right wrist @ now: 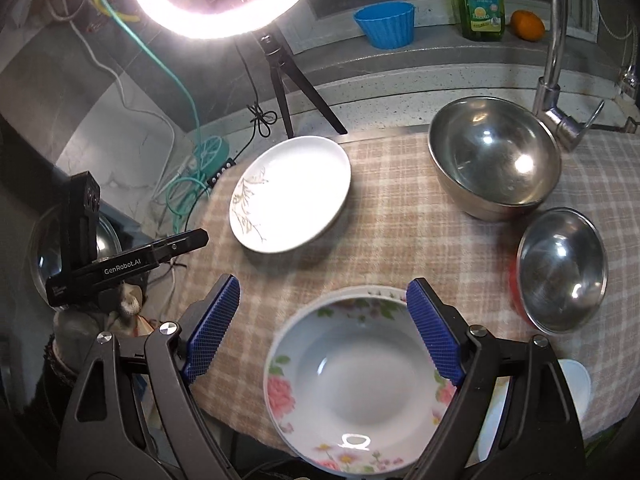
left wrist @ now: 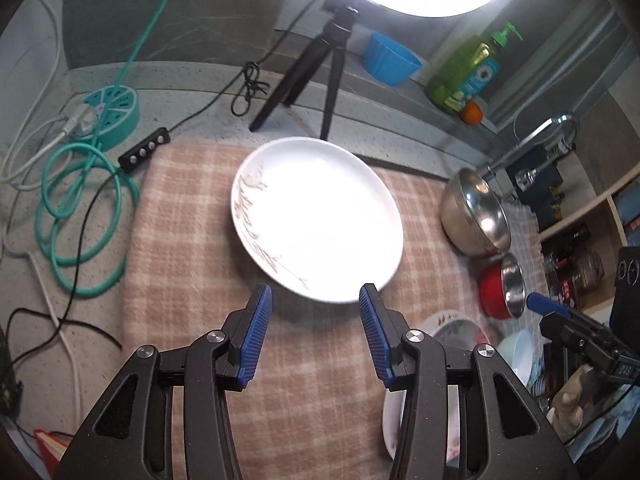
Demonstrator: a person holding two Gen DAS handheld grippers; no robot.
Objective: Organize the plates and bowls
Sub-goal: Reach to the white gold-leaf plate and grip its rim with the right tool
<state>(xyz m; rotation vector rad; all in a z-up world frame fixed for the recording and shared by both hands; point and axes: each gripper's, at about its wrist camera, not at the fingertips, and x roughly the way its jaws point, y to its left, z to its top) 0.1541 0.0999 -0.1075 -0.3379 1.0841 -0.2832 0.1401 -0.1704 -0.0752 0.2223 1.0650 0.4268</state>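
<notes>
A white plate (left wrist: 316, 216) (right wrist: 290, 194) with a leaf print lies on the checked cloth (left wrist: 192, 240). My left gripper (left wrist: 315, 294) hovers open over the plate's near rim, its blue pads clear of it. A floral bowl (right wrist: 352, 380) (left wrist: 452, 324) rests on a floral plate (left wrist: 390, 420) at the cloth's front edge. Over it my right gripper (right wrist: 323, 284) stands wide open, the pads not pressing on the rim. A large steel bowl (right wrist: 492, 160) and a small steel bowl with a red outside (right wrist: 560, 268) stand to the right.
A ring light on a black tripod (left wrist: 304, 76) stands behind the white plate. On the ledge are a blue cup (right wrist: 386, 24), a green soap bottle (right wrist: 480, 0) and an orange (right wrist: 528, 24). Tap (right wrist: 556, 60) at right; teal power strip (left wrist: 114, 112) and cables at left. White dish (right wrist: 576, 384) at front right.
</notes>
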